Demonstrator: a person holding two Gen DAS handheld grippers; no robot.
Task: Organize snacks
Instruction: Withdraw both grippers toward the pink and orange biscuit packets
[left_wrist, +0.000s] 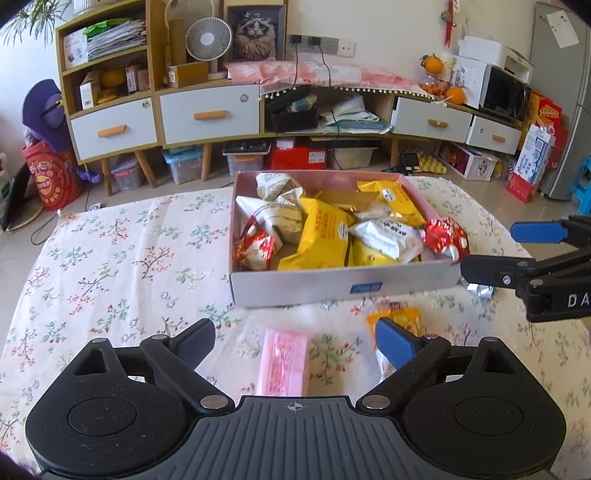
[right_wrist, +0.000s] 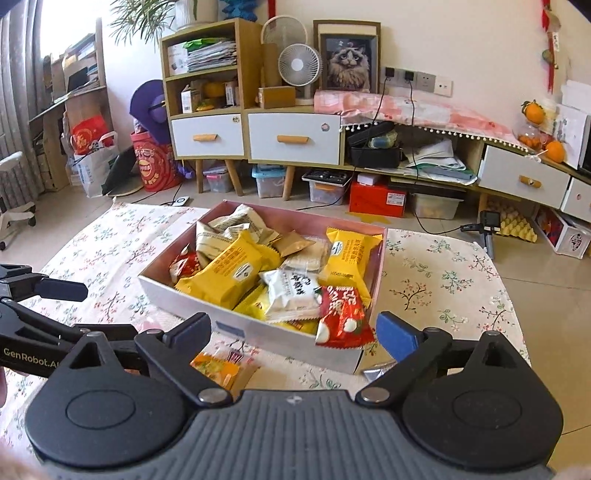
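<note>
A pink-lined cardboard box (left_wrist: 295, 286) on the floral tablecloth holds several yellow, white and red snack packs. A red snack pack (left_wrist: 445, 236) rests on the box's near right corner; it also shows in the right wrist view (right_wrist: 341, 319). My right gripper (right_wrist: 293, 332) is open just behind it, apart from it. My left gripper (left_wrist: 295, 338) is open and empty above a pink packet (left_wrist: 284, 363) lying on the cloth. An orange packet (left_wrist: 397, 319) lies by my left gripper's right finger. A silver wrapper (left_wrist: 480, 290) lies under the right gripper.
The table (left_wrist: 110, 266) has bare cloth to the left of the box. Beyond it stand a cabinet with white drawers (left_wrist: 210, 114), storage bins on the floor and a fridge (left_wrist: 565, 96) at far right.
</note>
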